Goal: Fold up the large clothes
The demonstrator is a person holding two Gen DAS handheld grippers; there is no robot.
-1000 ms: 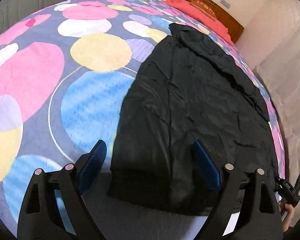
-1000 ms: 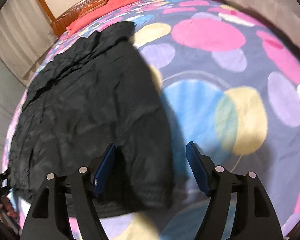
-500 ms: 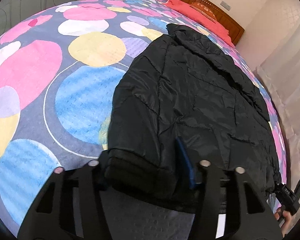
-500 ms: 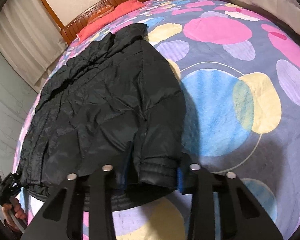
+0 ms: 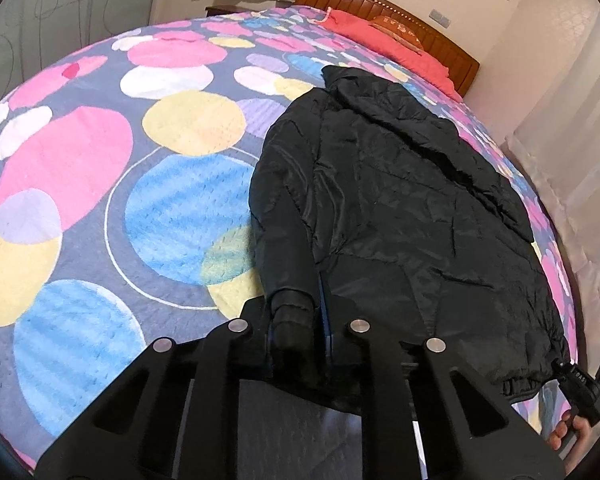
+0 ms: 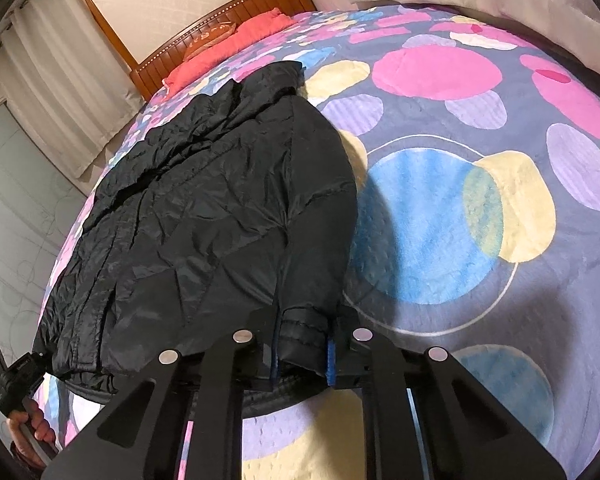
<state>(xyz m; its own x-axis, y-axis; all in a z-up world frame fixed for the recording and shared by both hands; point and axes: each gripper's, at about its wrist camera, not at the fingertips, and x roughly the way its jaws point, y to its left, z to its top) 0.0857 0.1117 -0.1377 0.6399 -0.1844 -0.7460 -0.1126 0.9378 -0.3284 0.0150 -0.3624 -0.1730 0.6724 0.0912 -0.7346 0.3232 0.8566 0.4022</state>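
**Both grippers pinch the cuffs**

A black jacket [image 5: 412,208] lies spread on the bed [image 5: 100,184], collar toward the headboard [image 6: 220,20]. The left gripper [image 5: 296,332] is closing its jaws on one sleeve cuff [image 5: 290,312]; the right gripper [image 6: 302,348] is closing on the other cuff [image 6: 304,336].

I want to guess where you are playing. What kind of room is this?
Most likely a bedroom. There is a big bed with a spotty blanket, a wooden headboard with a red pillow at the far end, and long curtains by the wall. A black puffy jacket lies on the bed.
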